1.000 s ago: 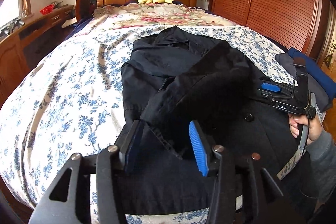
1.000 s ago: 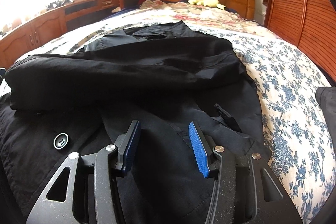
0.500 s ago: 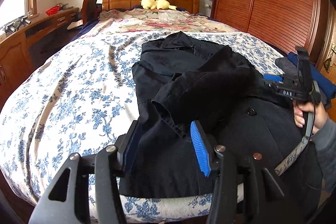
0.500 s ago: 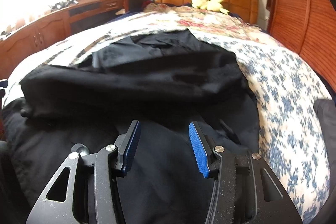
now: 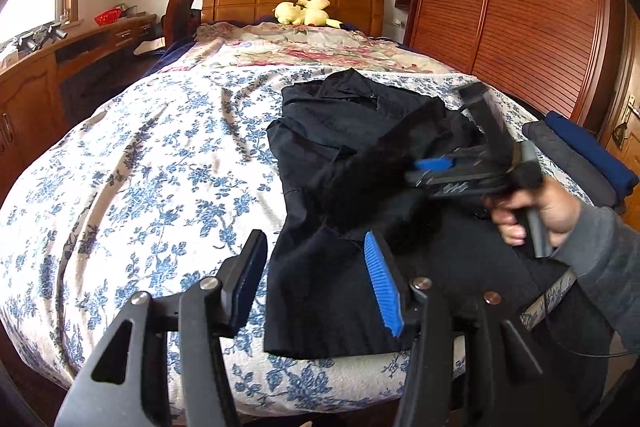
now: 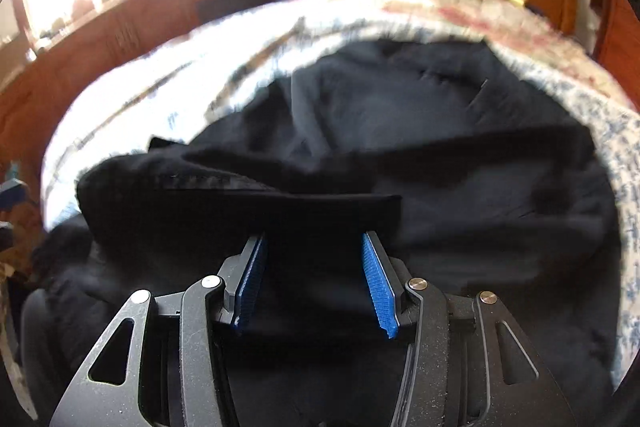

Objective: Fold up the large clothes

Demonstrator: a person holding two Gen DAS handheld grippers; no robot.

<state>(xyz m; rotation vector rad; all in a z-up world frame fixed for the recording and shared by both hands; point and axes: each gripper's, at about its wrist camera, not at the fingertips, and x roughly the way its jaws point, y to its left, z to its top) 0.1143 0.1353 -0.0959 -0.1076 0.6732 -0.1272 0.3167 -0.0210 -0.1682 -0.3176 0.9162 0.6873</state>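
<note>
Black coat (image 5: pixel 360 163) spread over the foot end of the bed (image 5: pixel 160 163), near its right edge, hem at the foot edge. Left gripper (image 5: pixel 316 279) spread wide, holding nothing, above the hem. Right gripper (image 6: pixel 312 279) also spread, a flat fold of the coat lying between its pads (image 6: pixel 378 287), unpinched. Folded clothes (image 5: pixel 580 155) stacked at the right edge.

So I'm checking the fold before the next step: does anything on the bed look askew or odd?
Yes. The black coat isn't flat: one sleeve lies bunched diagonally across its body, near the right gripper. The hem hangs at the bed's near edge. Both grippers are open. Nothing looks torn or spilled.
</note>
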